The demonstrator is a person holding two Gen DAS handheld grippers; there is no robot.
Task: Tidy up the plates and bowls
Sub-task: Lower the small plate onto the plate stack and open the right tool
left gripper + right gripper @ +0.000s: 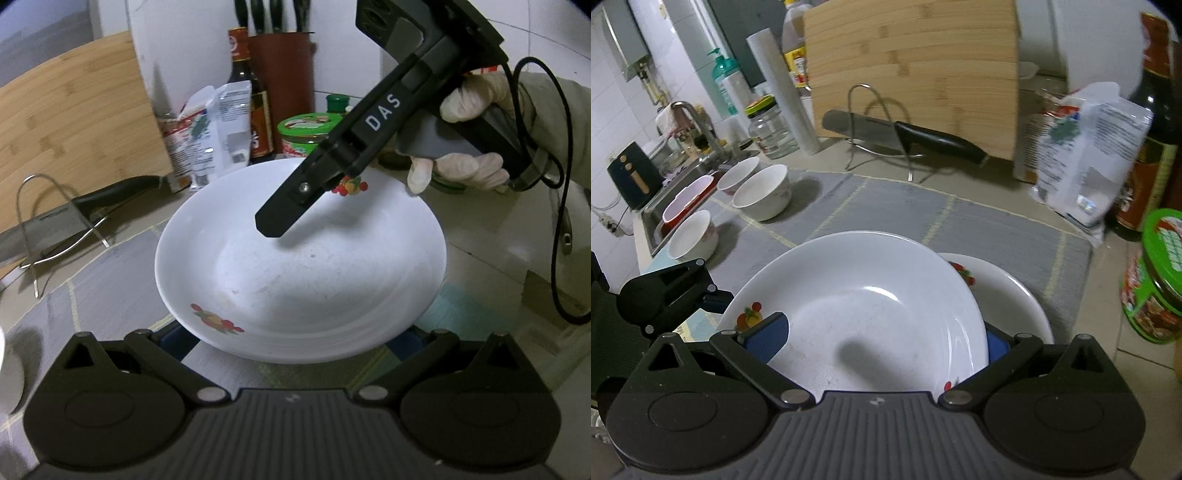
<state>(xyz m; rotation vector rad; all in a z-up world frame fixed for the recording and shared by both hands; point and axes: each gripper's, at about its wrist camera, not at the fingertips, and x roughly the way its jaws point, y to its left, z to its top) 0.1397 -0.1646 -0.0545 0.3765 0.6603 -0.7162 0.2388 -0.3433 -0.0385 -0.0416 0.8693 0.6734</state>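
A white plate with fruit prints (295, 266) (864, 306) lies tilted on a second white plate (1015, 299) on the grey mat (886, 206). My right gripper (879, 332) (280, 221) is open and straddles the top plate's near rim. Its left pad (764, 336) sits inside the plate and its right pad (995, 345) is behind the rim. My left gripper (290, 338) (683, 295) is open at the plate's opposite edge, with its pads mostly hidden under the rim. Three white bowls (764, 192) (738, 177) (692, 236) stand on the mat's far left.
A knife (923, 136) rests on a wire rack (864, 122) before a bamboo board (912, 66). Bags (1086, 155), a sauce bottle (255, 110) and a green-lidded tub (1156, 277) crowd the right side. The sink (676, 184) with a red-rimmed container (687, 201) is at the left.
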